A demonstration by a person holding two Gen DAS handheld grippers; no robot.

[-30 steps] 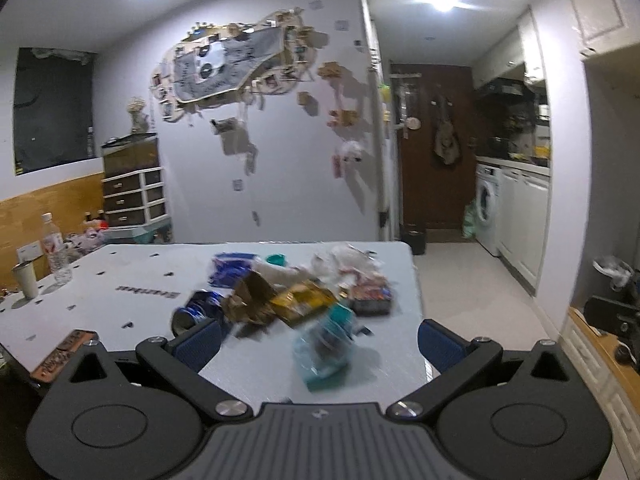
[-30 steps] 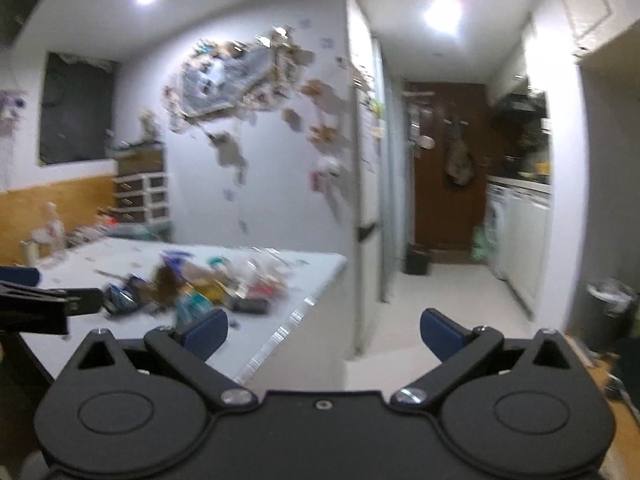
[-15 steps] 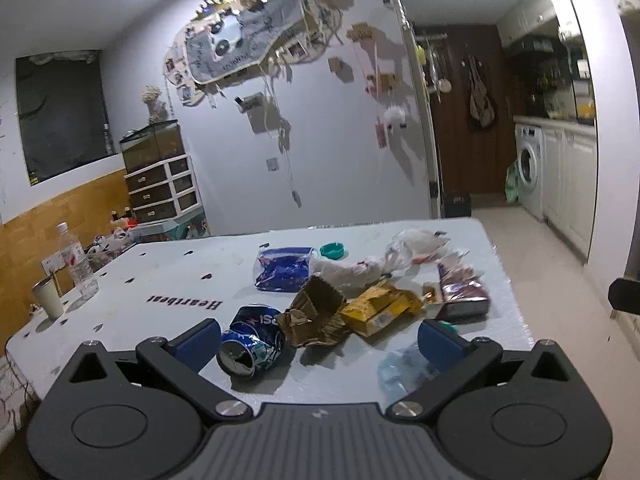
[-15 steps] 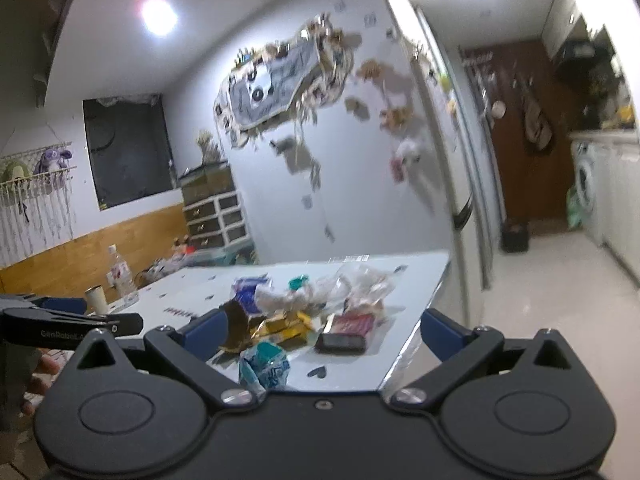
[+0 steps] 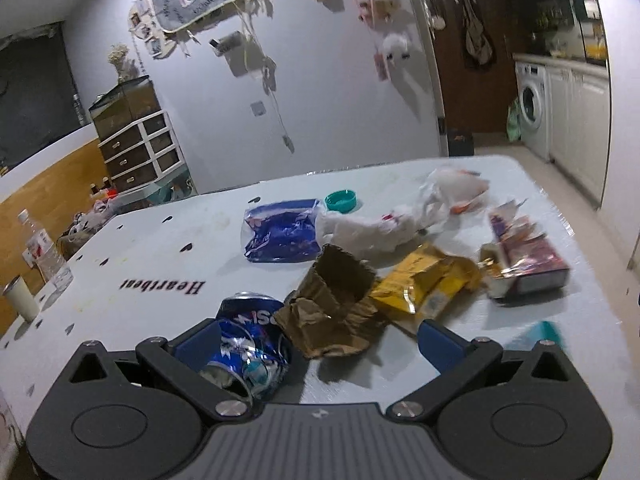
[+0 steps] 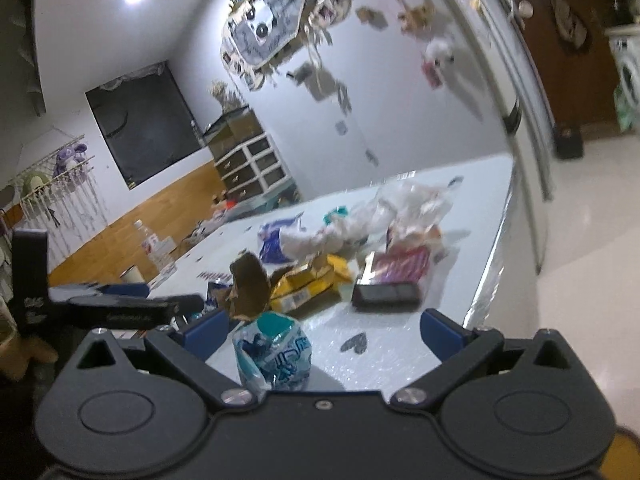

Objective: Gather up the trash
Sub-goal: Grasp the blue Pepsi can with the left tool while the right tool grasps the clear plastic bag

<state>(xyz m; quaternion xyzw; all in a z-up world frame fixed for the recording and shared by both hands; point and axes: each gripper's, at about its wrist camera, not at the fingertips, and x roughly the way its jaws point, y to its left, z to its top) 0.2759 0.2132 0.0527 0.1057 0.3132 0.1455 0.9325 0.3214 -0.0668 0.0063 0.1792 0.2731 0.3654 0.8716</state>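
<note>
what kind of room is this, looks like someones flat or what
Most likely a small lived-in flat: a washing machine under a kitchen counter down the hall, a drawer unit against the wall, and a white table strewn with snack wrappers and a crushed can.

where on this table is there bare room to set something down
Bare table runs left of the crushed can and blue wrapper, around the "Heartbeat" print, out to the water bottle. The right half is crowded: brown torn bag, yellow packet, white plastic.
</note>
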